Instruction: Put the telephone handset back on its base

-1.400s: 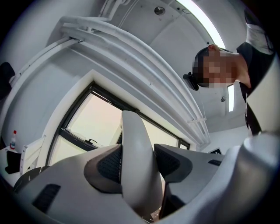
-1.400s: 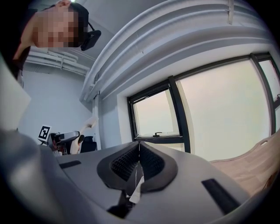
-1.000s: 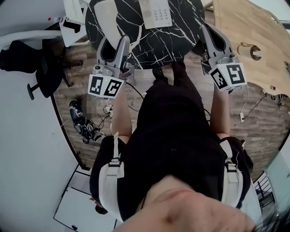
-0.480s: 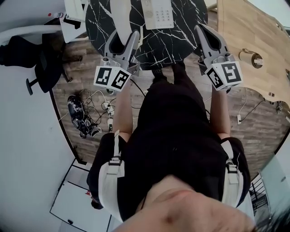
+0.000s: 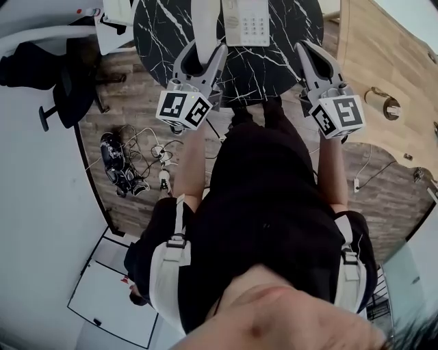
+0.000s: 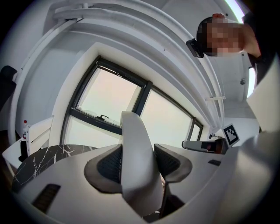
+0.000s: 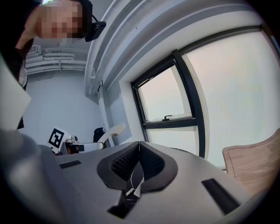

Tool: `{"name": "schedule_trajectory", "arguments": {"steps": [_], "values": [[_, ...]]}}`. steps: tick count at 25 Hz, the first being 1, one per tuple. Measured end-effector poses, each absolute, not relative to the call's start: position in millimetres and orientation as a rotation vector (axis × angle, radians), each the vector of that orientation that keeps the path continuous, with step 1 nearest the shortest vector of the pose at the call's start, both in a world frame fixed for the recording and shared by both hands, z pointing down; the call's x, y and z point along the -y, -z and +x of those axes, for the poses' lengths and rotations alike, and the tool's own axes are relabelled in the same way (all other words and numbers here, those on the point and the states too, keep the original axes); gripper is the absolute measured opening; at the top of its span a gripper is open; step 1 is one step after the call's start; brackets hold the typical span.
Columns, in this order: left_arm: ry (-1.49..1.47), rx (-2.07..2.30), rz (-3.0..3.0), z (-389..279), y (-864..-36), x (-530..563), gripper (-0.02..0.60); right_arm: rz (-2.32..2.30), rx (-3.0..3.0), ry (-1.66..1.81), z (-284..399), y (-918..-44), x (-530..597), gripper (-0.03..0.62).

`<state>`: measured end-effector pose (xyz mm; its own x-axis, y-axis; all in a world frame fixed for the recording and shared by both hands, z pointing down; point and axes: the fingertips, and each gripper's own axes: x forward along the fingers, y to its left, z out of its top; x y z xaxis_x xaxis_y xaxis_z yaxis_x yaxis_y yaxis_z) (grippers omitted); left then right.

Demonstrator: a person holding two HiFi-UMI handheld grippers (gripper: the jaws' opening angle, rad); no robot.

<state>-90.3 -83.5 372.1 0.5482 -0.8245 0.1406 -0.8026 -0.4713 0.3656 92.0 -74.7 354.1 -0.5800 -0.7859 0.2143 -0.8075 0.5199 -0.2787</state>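
The white handset (image 5: 204,24) is held tight by the left gripper (image 5: 202,61), above the near edge of the black surface (image 5: 287,41), just left of the base (image 5: 246,20). Only the left gripper view shows the pads (image 6: 113,162) pressing it. The right gripper (image 7: 139,151) is closed and empty.

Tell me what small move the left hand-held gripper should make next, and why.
Probably ease the left hand-held gripper rightward and down toward the white keypad telephone base on the black marble round table. Its jaws clamp the white plastic telephone handset, which shows just left of that base, not yet seated.
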Motion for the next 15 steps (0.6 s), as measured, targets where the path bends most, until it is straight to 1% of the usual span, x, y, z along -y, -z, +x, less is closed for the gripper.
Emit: {"name": "schedule_trajectory", "arguments": {"steps": [15], "values": [[-0.101, 1.342, 2.305, -70, -449, 118, 0.235, 1.315, 2.652, -0.637, 86, -394, 104, 0.029]]}}
